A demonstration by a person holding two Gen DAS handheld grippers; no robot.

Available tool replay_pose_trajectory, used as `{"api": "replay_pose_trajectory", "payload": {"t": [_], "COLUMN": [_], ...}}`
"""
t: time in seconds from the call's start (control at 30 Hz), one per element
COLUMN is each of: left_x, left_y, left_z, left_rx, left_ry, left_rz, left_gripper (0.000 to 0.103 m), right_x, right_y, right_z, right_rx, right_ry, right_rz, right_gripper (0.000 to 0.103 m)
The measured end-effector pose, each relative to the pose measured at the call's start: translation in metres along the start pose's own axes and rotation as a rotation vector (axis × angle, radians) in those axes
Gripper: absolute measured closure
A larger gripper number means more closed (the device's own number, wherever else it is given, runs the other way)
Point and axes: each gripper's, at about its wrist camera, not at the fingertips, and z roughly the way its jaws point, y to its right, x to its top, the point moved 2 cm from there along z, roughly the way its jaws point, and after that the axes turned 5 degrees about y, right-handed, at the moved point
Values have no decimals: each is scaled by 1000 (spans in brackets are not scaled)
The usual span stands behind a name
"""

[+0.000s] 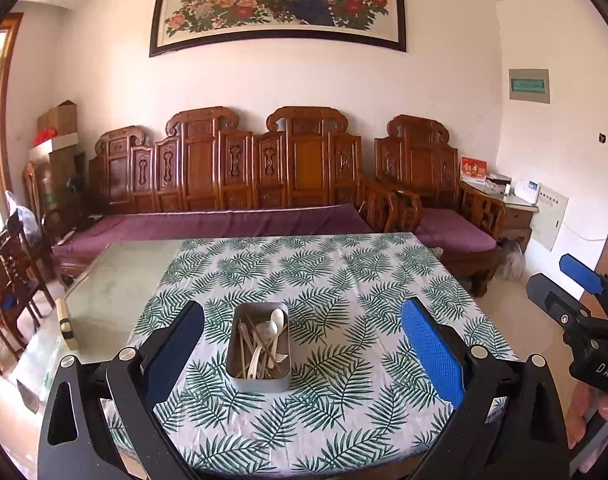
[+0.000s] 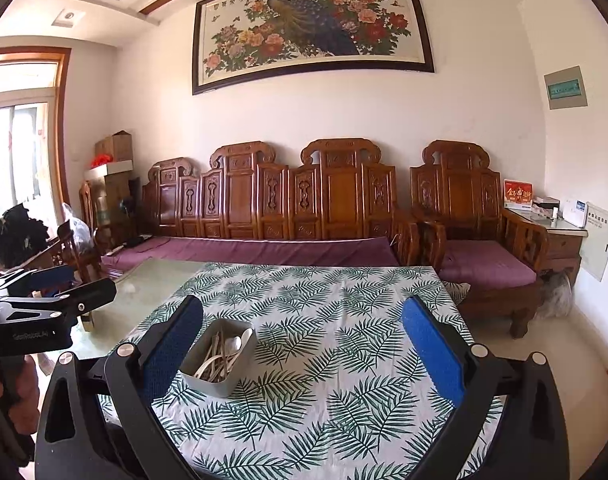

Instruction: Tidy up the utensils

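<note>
A grey metal box (image 1: pixel 259 378) stands on the leaf-print tablecloth (image 1: pixel 344 280). It holds several white spoons, forks and wooden chopsticks (image 1: pixel 263 344). My left gripper (image 1: pixel 304 340) is open and empty, held above the table's near edge with the box straight ahead between its fingers. My right gripper (image 2: pixel 304 340) is open and empty; the box (image 2: pixel 219 380) sits just ahead of its left finger (image 2: pixel 171 344). The right gripper also shows at the right edge of the left wrist view (image 1: pixel 576 292), and the left gripper at the left edge of the right wrist view (image 2: pixel 59 292).
The cloth covers the right part of a glass-topped table (image 1: pixel 115 280). A small cream and dark object (image 1: pixel 65 322) lies near its left edge. A carved wooden sofa (image 1: pixel 231 184) with purple cushions stands behind the table, with wooden chairs (image 1: pixel 7 280) at the left.
</note>
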Motion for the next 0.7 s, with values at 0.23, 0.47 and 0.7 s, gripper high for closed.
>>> {"api": "replay_pose_trajectory", "payload": {"t": [0.23, 0.47, 0.7], "left_x": [-1, -2, -2], "left_y": [-1, -1, -3], "left_z": [0, -1, -1], "left_rx": [2, 3, 4], "left_ry": [-1, -2, 2], "left_rz": [-2, -3, -1], "left_gripper": [8, 8, 8], "right_x": [-1, -2, -2], "right_y": [0, -1, -1], "right_z": [-3, -4, -3], "right_rx": [-5, -8, -6], "right_ry": [2, 0, -2], "right_rz": [2, 3, 3], "right_gripper": [3, 3, 3]}}
